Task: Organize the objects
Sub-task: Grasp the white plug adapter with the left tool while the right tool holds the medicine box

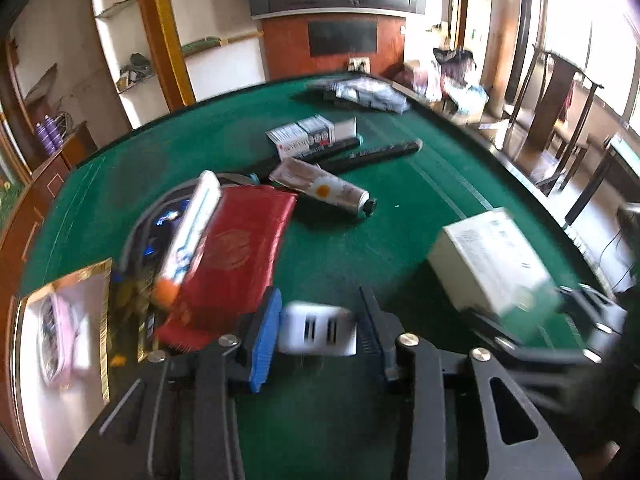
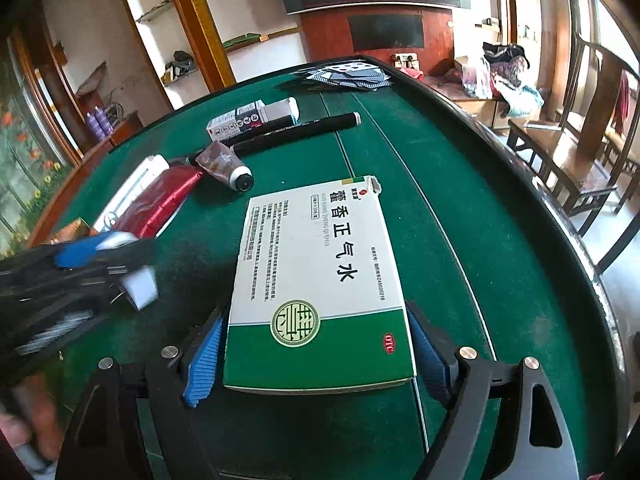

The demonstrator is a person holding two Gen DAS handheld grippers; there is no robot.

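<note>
Gripping white charger in left gripper, right gripper clamping medicine box

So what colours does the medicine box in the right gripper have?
The medicine box is white with a green band at the near end; the right wrist view shows it best.

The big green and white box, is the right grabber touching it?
Touching. The right wrist view shows the right gripper squeezing the medicine box on both sides.

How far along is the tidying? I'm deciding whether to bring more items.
Partly done: a red pouch and white tube lie piled together at the table's left. In hand: the left gripper holds a white charger, the right gripper a green-and-white medicine box. Left: daisy tube, black pens, small carton.
</note>
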